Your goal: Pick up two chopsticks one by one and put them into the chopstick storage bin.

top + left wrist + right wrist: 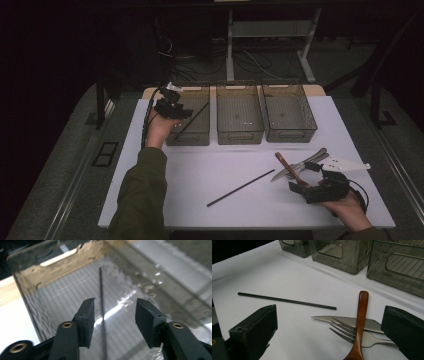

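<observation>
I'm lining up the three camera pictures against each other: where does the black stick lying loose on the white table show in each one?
High view: the loose black stick lies slantwise on the white table, low centre, left of the cutlery.
Left gripper view: not in it; the thin stick there is another one, in the bin.
Right gripper view: it lies upper left, pointing at the fork.
Shared landmark: the left smoky bin.

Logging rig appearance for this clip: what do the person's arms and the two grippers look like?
The left gripper is black with a pale block on top and a black cable trailing along the olive-green sleeve. The right gripper is black too, with a grey three-cornered plate and a looped black cable. Up close, the fingers are blocky matte black with brass-coloured rivets.
</observation>
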Action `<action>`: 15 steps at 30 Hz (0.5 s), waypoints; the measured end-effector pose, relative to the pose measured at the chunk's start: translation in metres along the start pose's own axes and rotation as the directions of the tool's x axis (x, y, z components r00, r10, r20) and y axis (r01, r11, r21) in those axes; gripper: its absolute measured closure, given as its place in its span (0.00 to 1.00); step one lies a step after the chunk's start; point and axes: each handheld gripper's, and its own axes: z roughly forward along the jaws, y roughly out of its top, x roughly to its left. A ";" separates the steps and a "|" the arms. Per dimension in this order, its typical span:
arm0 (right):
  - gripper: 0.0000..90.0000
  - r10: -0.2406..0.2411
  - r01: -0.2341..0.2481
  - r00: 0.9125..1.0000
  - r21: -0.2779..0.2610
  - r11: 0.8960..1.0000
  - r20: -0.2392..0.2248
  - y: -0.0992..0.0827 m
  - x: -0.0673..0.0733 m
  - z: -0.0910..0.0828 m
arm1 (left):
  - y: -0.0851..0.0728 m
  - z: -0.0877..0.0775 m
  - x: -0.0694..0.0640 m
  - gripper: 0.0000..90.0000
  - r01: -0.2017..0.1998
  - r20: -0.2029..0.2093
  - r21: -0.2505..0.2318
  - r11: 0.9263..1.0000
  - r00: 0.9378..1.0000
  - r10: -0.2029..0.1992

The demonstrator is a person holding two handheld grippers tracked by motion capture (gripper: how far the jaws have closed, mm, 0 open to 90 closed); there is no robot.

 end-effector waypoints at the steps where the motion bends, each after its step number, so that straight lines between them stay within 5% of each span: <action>1: 0.01 0.000 0.000 1.000 -0.001 1.000 0.000 0.000 0.000 0.000 | 0.001 -0.003 -0.002 0.50 -0.008 0.017 -0.004 1.000 1.000 0.008; 5: 0.01 -0.002 0.002 1.000 0.002 1.000 0.000 0.000 0.000 0.000 | -0.001 -0.015 -0.012 0.45 -0.009 0.073 -0.071 0.997 0.997 0.015; 15: 0.01 -0.002 0.002 1.000 0.006 1.000 0.005 0.000 -0.001 0.001 | -0.015 -0.033 -0.040 0.36 -0.037 0.158 -0.149 0.988 0.986 0.061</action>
